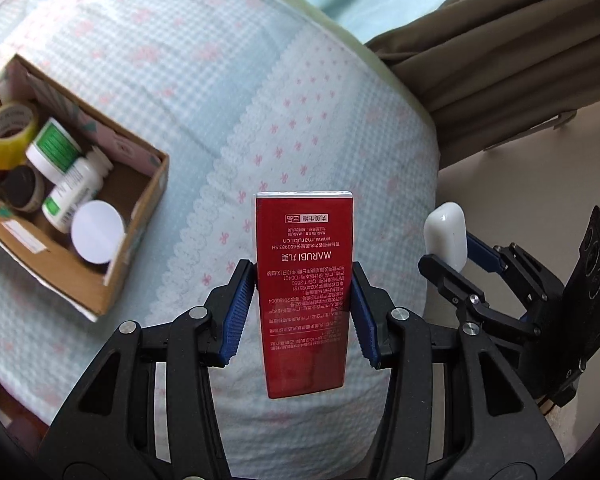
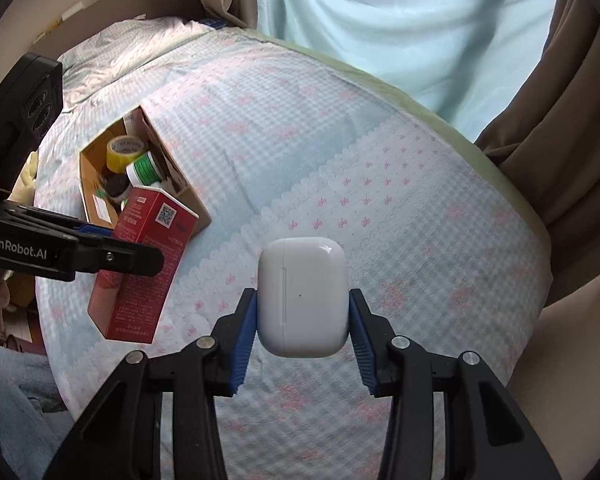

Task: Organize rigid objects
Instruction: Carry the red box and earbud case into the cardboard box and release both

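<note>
The left hand-held gripper (image 1: 304, 280) pinches the red box (image 1: 302, 292) lengthwise along its fingers above the bed (image 1: 260, 80), with the cardboard box (image 1: 140, 216) ahead-left and nearer it than the right hand-held gripper (image 2: 302, 312) clamping the white earbud case (image 2: 302, 296).

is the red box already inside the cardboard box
No, the tall red rectangular box is clamped in the left gripper above the bedspread, well to the right of the open brown cardboard box.
</note>
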The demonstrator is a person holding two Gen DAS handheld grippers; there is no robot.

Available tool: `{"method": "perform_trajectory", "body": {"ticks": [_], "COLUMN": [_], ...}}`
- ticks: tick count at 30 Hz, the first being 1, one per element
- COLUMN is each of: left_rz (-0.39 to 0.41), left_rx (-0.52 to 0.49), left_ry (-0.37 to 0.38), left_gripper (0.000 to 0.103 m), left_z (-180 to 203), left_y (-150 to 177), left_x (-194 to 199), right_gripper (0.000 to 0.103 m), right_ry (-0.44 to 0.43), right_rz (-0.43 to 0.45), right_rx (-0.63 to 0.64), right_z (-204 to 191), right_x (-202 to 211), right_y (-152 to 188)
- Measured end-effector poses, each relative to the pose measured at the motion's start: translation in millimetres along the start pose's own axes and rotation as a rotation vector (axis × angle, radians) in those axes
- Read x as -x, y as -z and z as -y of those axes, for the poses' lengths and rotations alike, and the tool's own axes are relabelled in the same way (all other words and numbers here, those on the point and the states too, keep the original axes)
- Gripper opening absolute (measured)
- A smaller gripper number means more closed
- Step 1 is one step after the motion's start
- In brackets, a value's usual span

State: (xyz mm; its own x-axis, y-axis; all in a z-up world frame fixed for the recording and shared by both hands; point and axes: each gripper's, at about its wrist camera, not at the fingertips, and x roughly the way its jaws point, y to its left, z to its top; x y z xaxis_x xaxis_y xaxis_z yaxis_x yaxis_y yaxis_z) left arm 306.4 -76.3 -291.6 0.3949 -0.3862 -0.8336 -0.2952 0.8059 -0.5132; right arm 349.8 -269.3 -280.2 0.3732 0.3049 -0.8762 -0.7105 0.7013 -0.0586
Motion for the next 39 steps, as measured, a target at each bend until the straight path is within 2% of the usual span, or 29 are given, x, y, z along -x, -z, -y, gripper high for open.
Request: {"method": "perform_trajectory", "body": {"ticks": [4, 9, 13, 17, 23, 28, 35, 39], "left_rz": [0.055, 0.086, 0.057, -0.009, -0.089, -0.154, -0.241, -0.297], "left_rx": [-0.019, -0.067, -0.100, -0.151, -0.232, -0.300, -0.374, -0.375], "left_ry": [0.017, 0.032, 0.049, 0.044, 0.002, -0.046, -0.070, -0.075], "left_gripper": [0.043, 0.043, 0.043, 0.043, 0.043, 0.043, 0.043, 0.043], "left_z": [-4.0, -38.1, -76.8, -124.6, -193.0, -231.4, -250.7, -254.8], "left_y": [-19.6, -40.7, -59.4, -79.9, -113.6, -131.8, -139.5, -147.2], "left_x": [44.6, 97.2, 125.4, 136.1, 138.8, 122.8, 82.8, 52.2], "right_gripper": [0.041, 0.041, 0.041, 0.041, 0.041, 0.041, 0.041, 0.041], "right_ry": [0.009, 0.023, 0.046, 0.071, 0.080, 0.091, 0.090, 0.097], "right_rz": [0.037, 0.076, 0.087, 0.079, 0.040, -0.011, -0.070, -0.103], "right_rx": [-0.058, -0.132, -0.201, -0.294, -0.473, -0.574, -0.716, -0.789], "right_z": [-35.1, -90.9, -136.6, -176.1, -219.1, -242.6, -244.7, -235.7], "right_x": [36.4, 62.4, 68.6, 54.9, 18.1, -16.8, -63.0, -91.7], "right_y": [-26.0, -64.1, -90.3, -111.2, -130.0, -135.7, -129.0, -121.8]}}
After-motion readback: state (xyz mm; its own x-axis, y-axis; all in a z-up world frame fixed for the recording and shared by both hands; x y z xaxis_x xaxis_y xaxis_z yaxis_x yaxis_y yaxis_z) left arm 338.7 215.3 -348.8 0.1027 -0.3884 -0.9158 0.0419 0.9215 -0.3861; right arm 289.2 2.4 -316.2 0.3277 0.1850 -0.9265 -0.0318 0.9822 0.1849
